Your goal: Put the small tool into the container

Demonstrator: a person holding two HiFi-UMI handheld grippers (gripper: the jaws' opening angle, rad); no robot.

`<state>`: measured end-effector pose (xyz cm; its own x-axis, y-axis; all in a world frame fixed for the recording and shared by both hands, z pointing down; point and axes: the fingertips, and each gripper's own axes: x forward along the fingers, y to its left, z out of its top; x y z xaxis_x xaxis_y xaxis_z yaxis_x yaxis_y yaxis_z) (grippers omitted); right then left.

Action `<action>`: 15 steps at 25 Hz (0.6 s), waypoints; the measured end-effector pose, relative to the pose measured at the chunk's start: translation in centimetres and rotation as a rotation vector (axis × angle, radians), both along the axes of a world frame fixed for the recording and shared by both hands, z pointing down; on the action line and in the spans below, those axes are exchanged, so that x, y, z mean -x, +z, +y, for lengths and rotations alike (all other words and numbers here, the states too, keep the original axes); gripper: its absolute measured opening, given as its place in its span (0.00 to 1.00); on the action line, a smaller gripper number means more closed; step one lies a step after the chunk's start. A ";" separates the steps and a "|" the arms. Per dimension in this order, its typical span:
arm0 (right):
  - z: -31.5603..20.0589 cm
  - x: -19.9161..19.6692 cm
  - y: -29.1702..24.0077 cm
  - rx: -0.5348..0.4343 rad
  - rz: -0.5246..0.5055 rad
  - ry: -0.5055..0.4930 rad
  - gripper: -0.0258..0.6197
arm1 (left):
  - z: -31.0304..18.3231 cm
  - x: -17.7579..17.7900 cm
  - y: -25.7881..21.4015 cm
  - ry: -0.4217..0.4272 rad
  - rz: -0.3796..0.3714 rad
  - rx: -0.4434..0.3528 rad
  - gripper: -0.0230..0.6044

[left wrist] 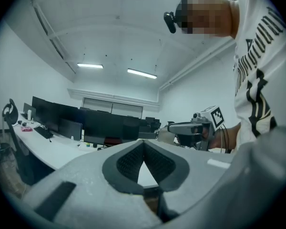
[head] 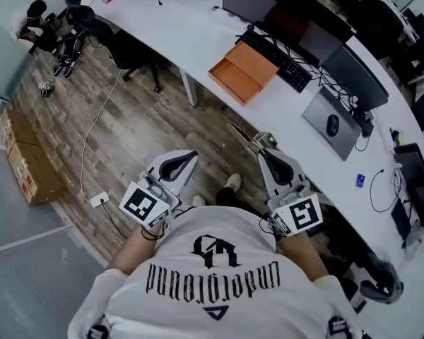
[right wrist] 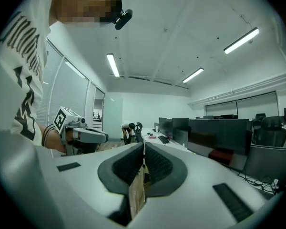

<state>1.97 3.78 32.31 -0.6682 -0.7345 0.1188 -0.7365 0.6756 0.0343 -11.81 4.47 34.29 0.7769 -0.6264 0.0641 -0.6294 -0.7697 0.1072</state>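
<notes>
Ahead, across the wooden floor (head: 127, 133): a long white desk (head: 198, 37), well apart from both grippers. On it, just beside a black keyboard (head: 277, 57), the container: an open orange box (head: 244, 71), shallow tray facing up. Contents of the box, if any, not discernible from here.

Right gripper (head: 263, 150): pinched shut on the small tool (head: 244, 134), a thin flat brownish piece clamped between the pads and sticking out past the tips toward the desk. Left gripper (left wrist: 144, 144): tips closed together, nothing between them.

Judged stage: carrying, box not yet reached.

- Carry level and unhurried.
- Hold the clamp firm against twisting or slipping of so thin a piece.
- Approach from the floor side, clear of the monitors (head: 353, 76) and keyboard.
- Bring the tips over the middle of the tray.
- Lower to set the tool's free end inside the walls, then open.
- Park the spare left gripper aside, or hold it ready to steady a probably light box against sliding.
</notes>
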 end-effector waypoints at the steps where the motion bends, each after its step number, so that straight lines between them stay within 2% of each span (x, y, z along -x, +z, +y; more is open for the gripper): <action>1: -0.8 -0.4 0.2 0.006 -0.001 -0.002 0.08 | -0.7 -0.4 0.1 -0.001 -0.002 0.004 0.06; 9: -6.0 -5.8 0.6 0.021 -0.006 -0.008 0.08 | -5.7 -5.4 0.9 -0.016 -0.007 0.031 0.06; 15: -8.0 -9.9 0.5 0.008 -0.009 -0.011 0.08 | -8.0 -9.4 0.7 -0.018 -0.011 0.013 0.06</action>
